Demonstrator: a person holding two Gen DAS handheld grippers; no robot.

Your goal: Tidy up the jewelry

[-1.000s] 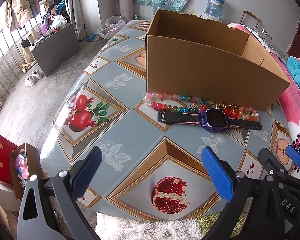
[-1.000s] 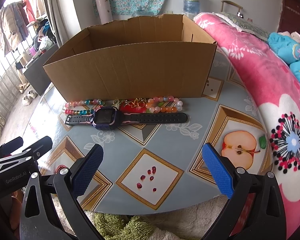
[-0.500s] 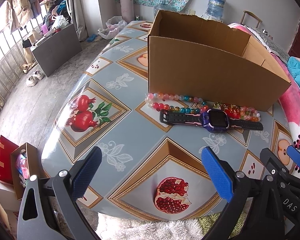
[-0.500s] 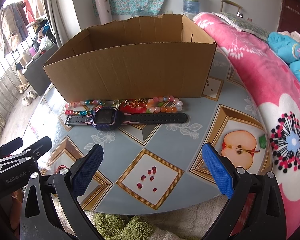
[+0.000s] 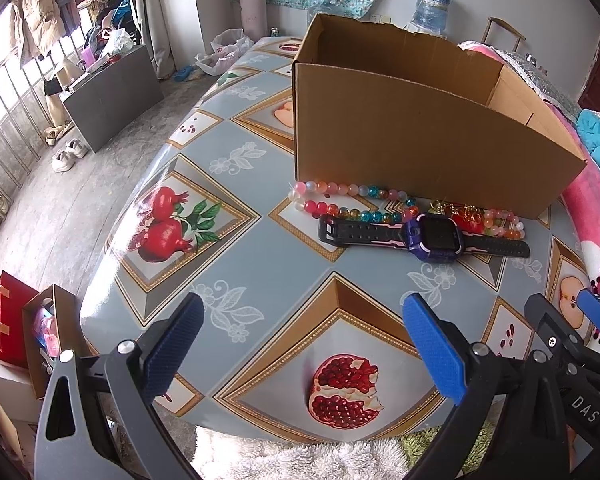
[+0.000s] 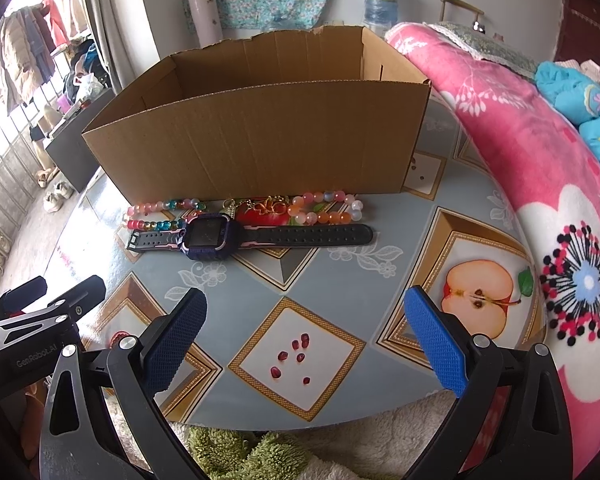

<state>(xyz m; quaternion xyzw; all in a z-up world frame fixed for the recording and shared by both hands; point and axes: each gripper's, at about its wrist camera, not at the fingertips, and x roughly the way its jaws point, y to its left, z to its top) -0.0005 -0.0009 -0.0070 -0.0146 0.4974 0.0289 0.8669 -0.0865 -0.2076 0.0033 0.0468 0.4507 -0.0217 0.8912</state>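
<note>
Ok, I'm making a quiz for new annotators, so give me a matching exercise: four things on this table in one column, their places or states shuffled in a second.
Things:
1. watch
2. cardboard box
3. bead bracelets
4. right gripper

Places or states:
A. open on top, standing upright
B. lying flat, strap stretched out
C. open, holding nothing
D. between the box wall and the watch

Pairs: 1-B, 2-A, 3-D, 4-C

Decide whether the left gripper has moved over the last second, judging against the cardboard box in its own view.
Yes, slightly. The cardboard box has drifted right in the left gripper's view, so the gripper swung a little left.
</note>
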